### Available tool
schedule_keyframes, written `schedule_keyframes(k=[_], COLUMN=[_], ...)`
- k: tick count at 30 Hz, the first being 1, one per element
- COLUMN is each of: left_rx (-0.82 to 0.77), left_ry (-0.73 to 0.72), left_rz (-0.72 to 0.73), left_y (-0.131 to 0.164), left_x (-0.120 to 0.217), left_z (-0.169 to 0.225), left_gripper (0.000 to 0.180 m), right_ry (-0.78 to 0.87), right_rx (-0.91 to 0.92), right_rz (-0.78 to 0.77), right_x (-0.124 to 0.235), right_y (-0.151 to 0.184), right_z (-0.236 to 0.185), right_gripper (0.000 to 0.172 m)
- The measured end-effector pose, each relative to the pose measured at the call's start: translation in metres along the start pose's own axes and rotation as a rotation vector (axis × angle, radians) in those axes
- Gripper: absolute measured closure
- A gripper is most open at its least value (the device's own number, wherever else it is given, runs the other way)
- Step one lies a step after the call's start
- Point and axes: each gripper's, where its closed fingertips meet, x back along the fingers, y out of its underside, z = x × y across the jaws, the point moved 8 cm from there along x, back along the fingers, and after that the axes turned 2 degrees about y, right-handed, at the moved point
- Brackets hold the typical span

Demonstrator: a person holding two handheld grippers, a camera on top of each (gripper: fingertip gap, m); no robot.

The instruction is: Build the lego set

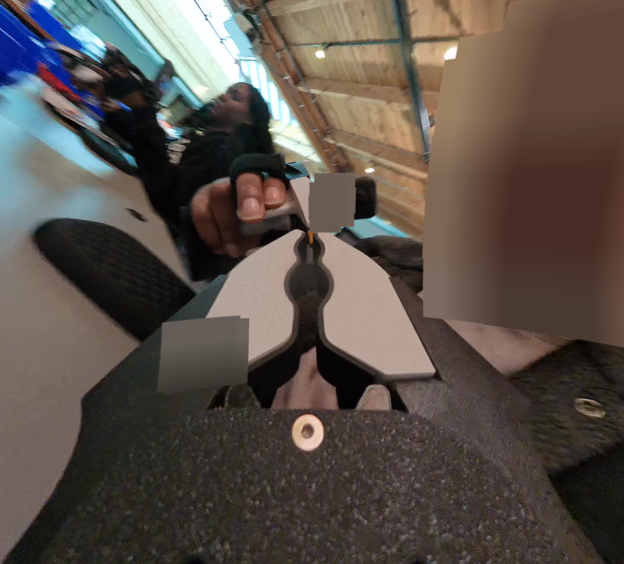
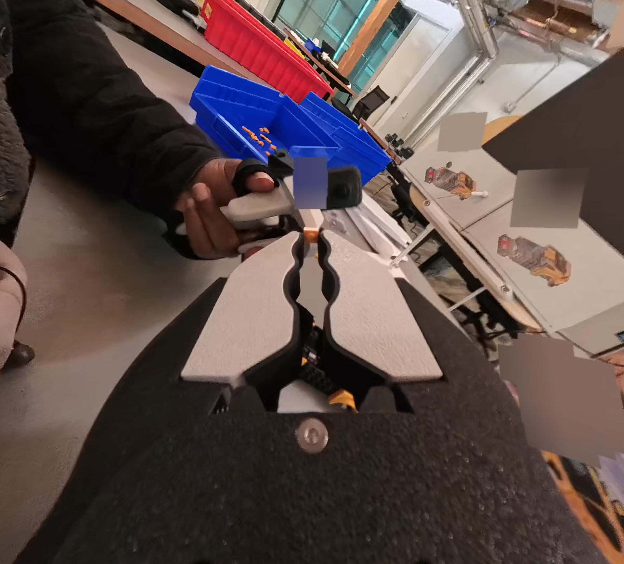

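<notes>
Workshop tables run under a wooden ceiling (image 1: 354,24), carrying a red bin (image 2: 256,41) and a blue bin (image 2: 304,129) scattered with orange bits. Both tools meet tip to tip: the right gripper (image 2: 310,237) pinches a small orange piece (image 2: 310,233), and the left gripper (image 1: 310,239) is closed on its thin orange edge (image 1: 310,238).

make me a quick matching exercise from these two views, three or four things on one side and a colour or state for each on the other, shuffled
Things:
1. left hand-held gripper
2. right hand-held gripper
3. nearer bin
4. farther bin

Colour or state:
a. red, long, on the table behind
b. fingertips almost together on a thin orange sliver
c. blue, with small orange pieces inside
d. pads pressed on a small orange block

Pairs: 1-b, 2-d, 3-c, 4-a
</notes>
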Motion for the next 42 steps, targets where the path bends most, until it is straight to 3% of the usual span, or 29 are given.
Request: schedule_keyframes(k=[4, 7, 10, 15, 19, 23, 27, 31, 42], left_rx=[-0.339, -0.57, -0.717, -0.841, -0.896, -0.858, -0.77, -0.678, -0.593], left_ry=[-0.39, -0.717, -0.935, -0.881, -0.782, -0.679, -0.626, -0.613, -0.722], left_rz=[-0.15, -0.428, -0.758, -1.111, -1.507, -1.778, -1.882, -1.873, -1.65], left_y=[-0.027, -0.039, -0.049, -0.063, -0.067, -0.067, -0.067, -0.065, -0.069], left_x=[0.024, 0.045, 0.06, 0.034, 0.007, -0.006, -0.007, -0.006, 0.008], left_z=[-0.002, -0.017, -0.042, -0.071, -0.1, -0.123, -0.135, -0.139, -0.134], left_gripper=[0.152, 0.139, 0.13, 0.105, 0.075, 0.057, 0.051, 0.053, 0.069], right_ry=[0.012, 0.017, 0.008, -0.049, -0.15, -0.199, -0.211, -0.214, -0.195], right_rx=[-0.178, -0.295, -0.351, -0.411, -0.454, -0.497, -0.494, -0.521, -0.555], right_rz=[-0.068, -0.154, -0.232, -0.292, -0.342, -0.374, -0.395, -0.365, -0.326], right_x=[0.016, 0.028, 0.031, 0.025, 0.02, 0.018, 0.015, 0.016, 0.019], right_y=[0.029, 0.059, 0.084, 0.108, 0.118, 0.121, 0.122, 0.123, 0.124], right_z=[0.025, 0.04, 0.045, 0.046, 0.044, 0.045, 0.043, 0.045, 0.049], right_gripper=[0.164, 0.165, 0.164, 0.164, 0.164, 0.164, 0.164, 0.164, 0.164])
